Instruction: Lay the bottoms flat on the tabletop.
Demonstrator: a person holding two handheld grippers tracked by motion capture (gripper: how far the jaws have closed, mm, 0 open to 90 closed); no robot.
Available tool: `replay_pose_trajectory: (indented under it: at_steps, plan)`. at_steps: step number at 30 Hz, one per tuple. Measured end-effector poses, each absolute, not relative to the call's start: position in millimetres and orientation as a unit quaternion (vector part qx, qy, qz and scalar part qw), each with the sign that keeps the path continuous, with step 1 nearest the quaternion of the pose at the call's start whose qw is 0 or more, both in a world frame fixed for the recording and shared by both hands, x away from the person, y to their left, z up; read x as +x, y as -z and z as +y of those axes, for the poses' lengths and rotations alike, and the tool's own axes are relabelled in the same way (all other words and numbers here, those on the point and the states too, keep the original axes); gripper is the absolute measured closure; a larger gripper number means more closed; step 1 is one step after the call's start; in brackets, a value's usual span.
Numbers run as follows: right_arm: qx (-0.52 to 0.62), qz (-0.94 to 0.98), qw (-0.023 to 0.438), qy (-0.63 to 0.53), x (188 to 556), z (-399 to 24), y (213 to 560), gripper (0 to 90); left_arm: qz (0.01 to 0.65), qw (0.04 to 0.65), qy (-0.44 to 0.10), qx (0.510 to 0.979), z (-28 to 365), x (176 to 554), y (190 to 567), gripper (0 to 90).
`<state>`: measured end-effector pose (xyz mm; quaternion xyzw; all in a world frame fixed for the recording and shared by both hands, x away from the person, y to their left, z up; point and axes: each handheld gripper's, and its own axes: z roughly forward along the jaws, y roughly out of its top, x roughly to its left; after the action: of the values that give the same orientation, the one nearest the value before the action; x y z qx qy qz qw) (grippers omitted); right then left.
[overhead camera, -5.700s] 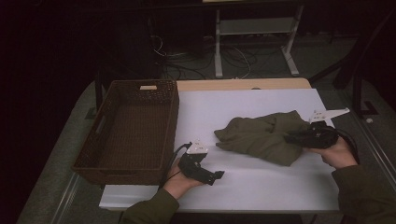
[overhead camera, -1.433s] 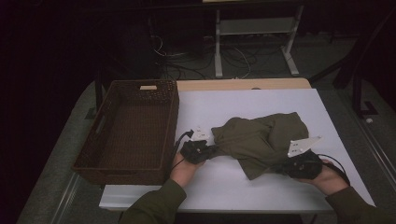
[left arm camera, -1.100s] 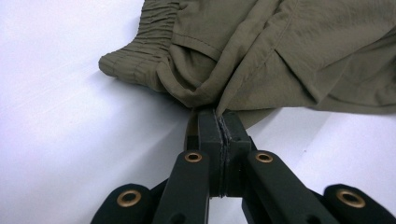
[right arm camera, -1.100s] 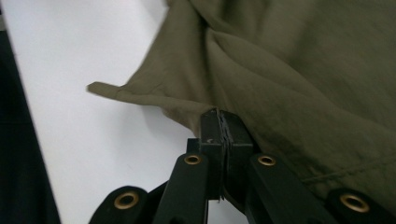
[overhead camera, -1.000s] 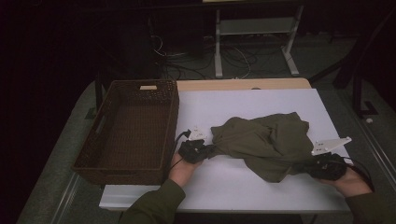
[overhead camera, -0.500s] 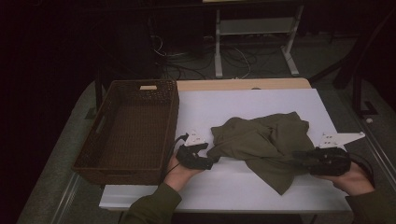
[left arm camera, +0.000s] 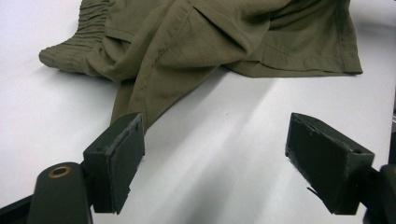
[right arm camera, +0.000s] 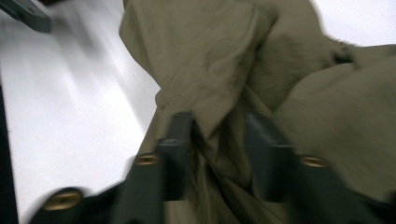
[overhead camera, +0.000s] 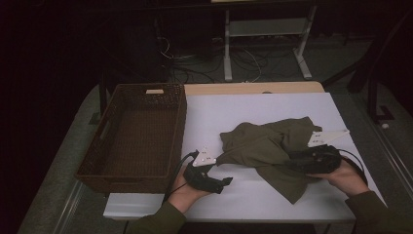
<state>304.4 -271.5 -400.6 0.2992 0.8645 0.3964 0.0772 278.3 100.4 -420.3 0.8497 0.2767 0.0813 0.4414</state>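
An olive-green garment [overhead camera: 263,144] lies crumpled on the white table [overhead camera: 253,107], right of centre. My left gripper [overhead camera: 228,182] sits near the front edge, a little short of the cloth's left corner. Its jaws have just been opening and stand wide apart in the left gripper view [left arm camera: 217,135], with bare table between them and the garment [left arm camera: 224,37] ahead. My right gripper [overhead camera: 292,163] reaches into the cloth from the right. Its jaws have just been closing, and in the right gripper view [right arm camera: 219,135] a fold of the garment [right arm camera: 210,60] is bunched tight between them.
A dark woven basket [overhead camera: 182,122] with nothing in it stands at the table's left side, close to my left hand. A strip of bare wood shows along the table's far edge. Cables and a metal stand lie on the dark floor beyond.
The left gripper has let go of the garment's left corner and drawn back toward the front edge. The right gripper has moved left, onto the cloth's right part.
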Motion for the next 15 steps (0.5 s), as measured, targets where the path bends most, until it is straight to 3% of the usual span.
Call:
replay_pose_trajectory:
  at_steps: [2, 5, 15]
  plan:
    - [0.296, 0.871, 0.071, -0.387, 310, -264, 403, 77.0, 0.277, 0.442, -0.082, 0.849, 100, 279, 420, 19.4]
    - [0.294, 0.873, 0.074, -0.382, 318, -254, 404, 85.6, 0.277, 0.441, -0.084, 0.85, 100, 280, 421, 19.4]
    - [0.285, 0.859, 0.094, -0.415, 347, -217, 391, 87.3, 0.281, 0.439, -0.086, 0.849, 101, 284, 424, 19.4]
